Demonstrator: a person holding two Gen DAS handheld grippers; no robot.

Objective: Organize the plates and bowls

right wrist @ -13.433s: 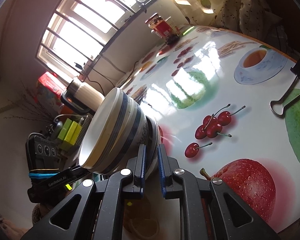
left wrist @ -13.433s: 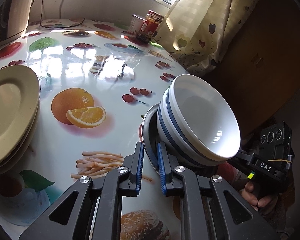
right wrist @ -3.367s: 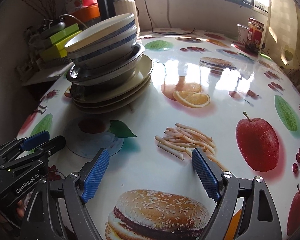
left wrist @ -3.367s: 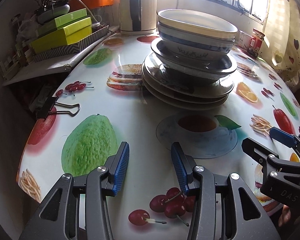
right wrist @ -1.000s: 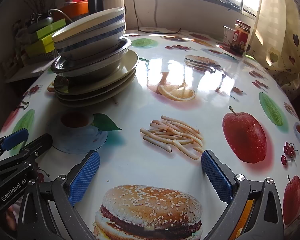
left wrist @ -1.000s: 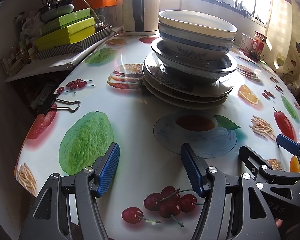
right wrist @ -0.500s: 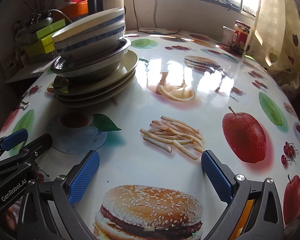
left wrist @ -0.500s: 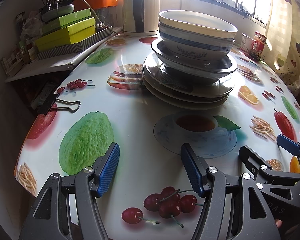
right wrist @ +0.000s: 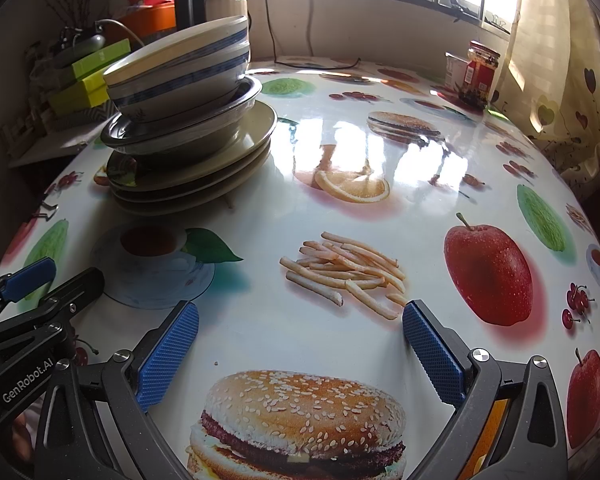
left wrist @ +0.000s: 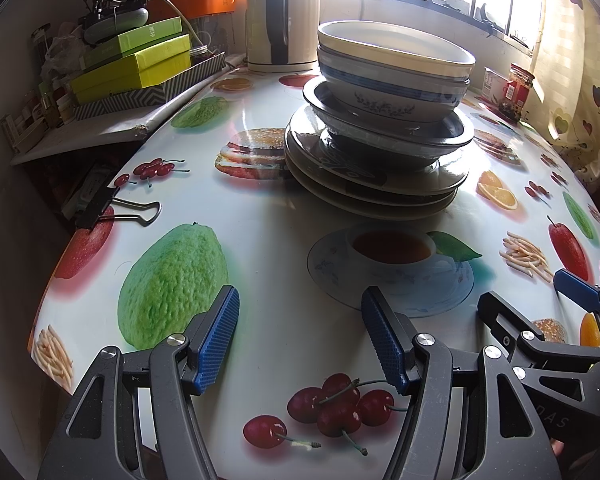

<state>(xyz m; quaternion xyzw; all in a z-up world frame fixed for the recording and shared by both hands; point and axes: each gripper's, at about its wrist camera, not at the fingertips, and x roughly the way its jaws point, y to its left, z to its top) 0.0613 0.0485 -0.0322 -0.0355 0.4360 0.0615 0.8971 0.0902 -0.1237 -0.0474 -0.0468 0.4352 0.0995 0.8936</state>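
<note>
One stack stands on the fruit-print table point(left wrist: 268, 264): beige plates point(left wrist: 380, 192) at the bottom, a dark-rimmed dish point(left wrist: 440, 132) on them, and white bowls with blue bands point(left wrist: 392, 68) on top. It also shows in the right wrist view, with the plates point(right wrist: 196, 184) under the bowls point(right wrist: 180, 76). My left gripper point(left wrist: 300, 312) is open and empty, held back from the stack near the table's front edge. My right gripper point(right wrist: 300, 328) is open and empty, to the right of the stack. Each gripper shows at the edge of the other's view.
An electric kettle point(left wrist: 280, 16) stands behind the stack. Green boxes point(left wrist: 136, 64) lie on a side shelf at the left. A black binder clip point(left wrist: 108, 208) grips the table's left edge. A red jar point(right wrist: 478, 72) stands at the far right by the curtain.
Long before, both grippers held the bowls and dish together; these now sit on the plates. In the last second nothing has visibly moved.
</note>
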